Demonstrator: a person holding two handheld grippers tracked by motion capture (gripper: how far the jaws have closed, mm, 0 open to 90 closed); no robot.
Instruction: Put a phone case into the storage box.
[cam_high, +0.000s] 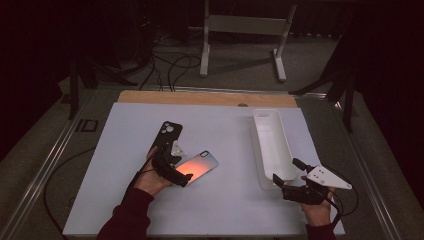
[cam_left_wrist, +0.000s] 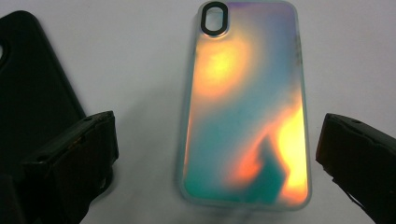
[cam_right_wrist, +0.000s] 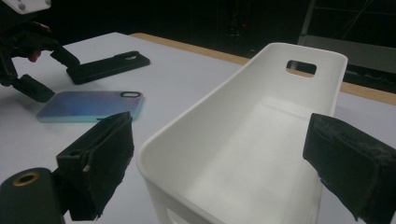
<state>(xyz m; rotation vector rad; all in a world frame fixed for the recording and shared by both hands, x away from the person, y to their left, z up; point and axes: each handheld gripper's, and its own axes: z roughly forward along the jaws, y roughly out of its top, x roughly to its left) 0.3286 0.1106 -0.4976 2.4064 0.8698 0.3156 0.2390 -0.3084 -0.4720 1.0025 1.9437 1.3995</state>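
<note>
An iridescent orange-teal phone case (cam_left_wrist: 245, 102) lies flat on the white board, camera cutout pointing away, between the wide-apart jaws of my left gripper (cam_left_wrist: 217, 140). In the high view that case (cam_high: 202, 165) sits mid-board with the left gripper (cam_high: 181, 169) open at its near-left end. A black phone case (cam_high: 169, 134) lies just beyond it, also seen at the left edge (cam_left_wrist: 32, 93). My right gripper (cam_high: 287, 171) is open at the near end of a white bin (cam_high: 272, 145); its jaws flank the bin's near wall (cam_right_wrist: 187, 154), touching nothing.
The bin's inside (cam_right_wrist: 261, 121) looks bare, with a handle slot in its far wall. The right gripper view also shows the iridescent case (cam_right_wrist: 88, 106), the black case (cam_right_wrist: 109, 66) and the other hand's gripper (cam_right_wrist: 28, 60). A wooden strip (cam_high: 207, 97) edges the board's far side.
</note>
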